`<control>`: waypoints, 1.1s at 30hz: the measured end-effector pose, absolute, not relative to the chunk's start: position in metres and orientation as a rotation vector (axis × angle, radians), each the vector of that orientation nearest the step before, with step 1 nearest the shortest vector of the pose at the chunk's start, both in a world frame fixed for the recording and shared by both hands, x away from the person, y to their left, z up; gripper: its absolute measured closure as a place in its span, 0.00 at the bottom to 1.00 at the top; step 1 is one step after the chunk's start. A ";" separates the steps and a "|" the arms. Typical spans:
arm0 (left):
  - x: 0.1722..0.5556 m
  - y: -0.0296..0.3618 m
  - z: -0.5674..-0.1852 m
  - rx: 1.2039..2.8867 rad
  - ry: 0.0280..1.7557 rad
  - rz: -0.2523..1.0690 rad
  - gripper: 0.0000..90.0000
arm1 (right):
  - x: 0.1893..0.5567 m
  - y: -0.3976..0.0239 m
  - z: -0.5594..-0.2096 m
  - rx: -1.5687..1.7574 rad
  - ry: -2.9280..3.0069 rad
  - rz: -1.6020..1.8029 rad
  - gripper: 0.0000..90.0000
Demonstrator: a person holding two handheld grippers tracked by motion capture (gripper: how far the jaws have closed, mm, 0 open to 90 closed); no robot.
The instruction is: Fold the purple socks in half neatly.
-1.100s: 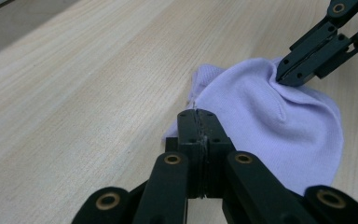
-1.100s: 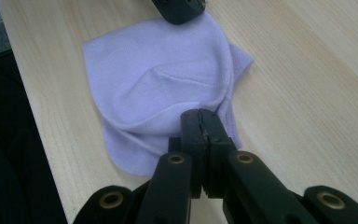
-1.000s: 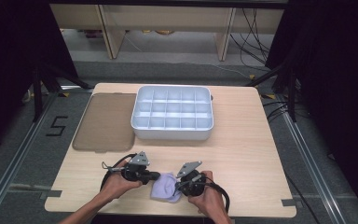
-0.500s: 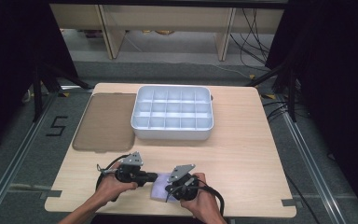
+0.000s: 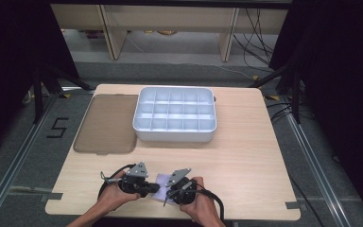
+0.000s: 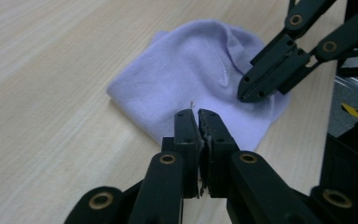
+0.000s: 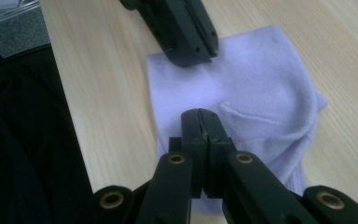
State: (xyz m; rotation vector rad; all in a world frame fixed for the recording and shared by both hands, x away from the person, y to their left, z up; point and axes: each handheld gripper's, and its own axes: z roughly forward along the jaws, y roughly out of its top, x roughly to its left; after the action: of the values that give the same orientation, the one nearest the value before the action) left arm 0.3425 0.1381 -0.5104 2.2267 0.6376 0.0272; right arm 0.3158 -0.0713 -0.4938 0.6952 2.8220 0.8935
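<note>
Jaws of the left gripper [image 6: 196, 114] are pressed together, tips low over the near part of a folded lilac cloth [image 6: 200, 79]; whether a thread or layer is pinched between them cannot be told. Seen from above, this gripper [image 5: 147, 187] sits at the cloth's left side, close to the table's front edge.

Cloth [image 5: 163, 181] lies flat on the table [image 5: 246, 156], near the middle of the front edge, between the two hands. One corner carries a raised fold or seam [image 7: 261, 116].

Right gripper [image 7: 204, 116]: jaws also together, tips over the cloth beside that seam; again no clear sign of fabric held. From above it [image 5: 172, 191] is at the cloth's right side.

Back of the table, left to right: brown lid [image 5: 106, 124] flat by the left edge, white divided tray [image 5: 175, 135] just beside it, compartments apparently empty.

Judgement: the step looks like folding or gathering the cloth. To do it well, each gripper should part its jaws, catch a single edge or corner, not the whole stack, and clamp before lifting. Lift both sides evenly so the fold stays square. Risk: tips skating over the knit and dragging it toward the front edge.
</note>
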 end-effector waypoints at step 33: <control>0.336 0.149 -0.501 2.140 0.746 -0.004 0.93 | 0.314 -0.052 -0.496 0.649 2.818 1.027 0.99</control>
State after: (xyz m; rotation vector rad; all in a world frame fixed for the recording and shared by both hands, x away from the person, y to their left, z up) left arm 0.3363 0.1491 -0.5012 2.1403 0.7461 -0.0042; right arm 0.3141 -0.0517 -0.4958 0.6493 2.8178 1.0273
